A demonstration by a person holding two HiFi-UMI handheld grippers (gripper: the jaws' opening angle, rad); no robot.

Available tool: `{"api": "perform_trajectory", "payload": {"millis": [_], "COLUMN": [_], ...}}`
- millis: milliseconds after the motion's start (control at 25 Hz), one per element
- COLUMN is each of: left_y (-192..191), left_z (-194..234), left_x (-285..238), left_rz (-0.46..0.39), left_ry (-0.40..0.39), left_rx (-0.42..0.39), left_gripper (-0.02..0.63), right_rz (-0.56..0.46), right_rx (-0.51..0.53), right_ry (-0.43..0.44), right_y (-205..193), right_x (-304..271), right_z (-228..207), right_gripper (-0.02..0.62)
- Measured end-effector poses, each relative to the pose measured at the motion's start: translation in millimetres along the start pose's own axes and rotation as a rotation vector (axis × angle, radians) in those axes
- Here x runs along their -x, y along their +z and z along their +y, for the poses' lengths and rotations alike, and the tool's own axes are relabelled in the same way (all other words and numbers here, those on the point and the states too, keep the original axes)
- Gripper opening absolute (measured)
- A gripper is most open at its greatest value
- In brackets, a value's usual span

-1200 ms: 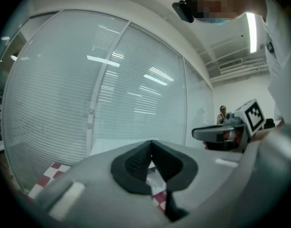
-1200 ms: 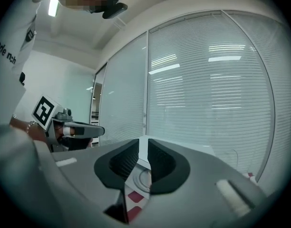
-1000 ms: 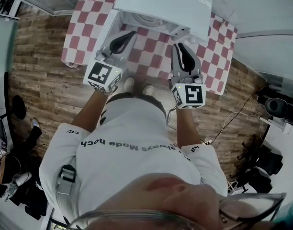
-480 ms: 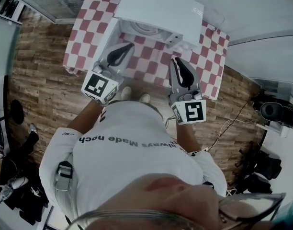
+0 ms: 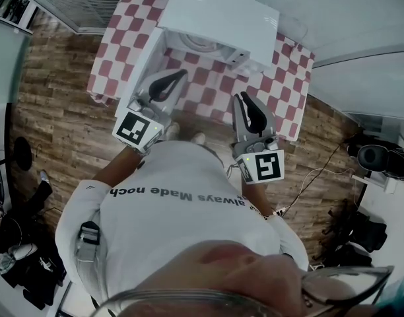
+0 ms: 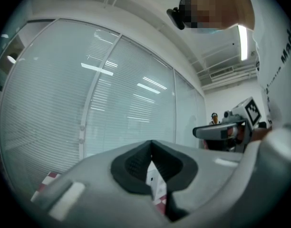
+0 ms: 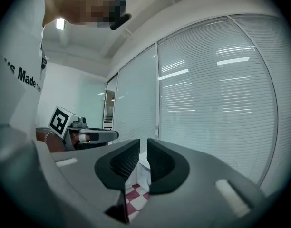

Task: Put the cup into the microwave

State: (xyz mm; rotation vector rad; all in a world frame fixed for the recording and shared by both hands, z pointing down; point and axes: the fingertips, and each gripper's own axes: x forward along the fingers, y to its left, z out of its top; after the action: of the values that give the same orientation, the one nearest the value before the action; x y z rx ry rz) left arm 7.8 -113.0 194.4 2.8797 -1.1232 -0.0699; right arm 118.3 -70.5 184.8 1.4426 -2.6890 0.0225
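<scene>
The left tongs are clenched, the pad tips meeting with nothing between them, and they hang over the desk's left edge above the open door of the microwave. The right tongs are clenched down to a thin slit, also empty, and they hang over the desk's near edge towards its right corner, well apart from the left pair. Both point away from the person towards the microwave, with the marker cubes at the person's end. In each gripper view the other pair shows off to the side at about the same height, and a sliver of the white microwave and the checked cloth shows low between the pads. The microwave stands at the far edge of the desk, which is covered in a red and white checked cloth, and its door swings out along the left side. Inside the open cavity lies a round white shape that is probably the cup, though at this size it could be only the turntable. Around the desk is a wooden plank floor, and behind it a glass wall with closed blinds.
</scene>
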Motion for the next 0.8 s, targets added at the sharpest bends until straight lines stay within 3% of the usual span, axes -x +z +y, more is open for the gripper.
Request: {"api": "perform_trajectory", "payload": {"millis": [800], "left_y": [2], "left_z": [-20], "left_x": [0], "left_rz": [0.003], "left_ry": [-0.008], "left_rx": [0.002], "left_gripper": [0.005], "right_rz": [-0.004], "right_rx": [0.013], "right_ry": [-0.003], "right_y": [3], "right_x": [12], "right_z": [-4], "right_gripper": [0.049]}}
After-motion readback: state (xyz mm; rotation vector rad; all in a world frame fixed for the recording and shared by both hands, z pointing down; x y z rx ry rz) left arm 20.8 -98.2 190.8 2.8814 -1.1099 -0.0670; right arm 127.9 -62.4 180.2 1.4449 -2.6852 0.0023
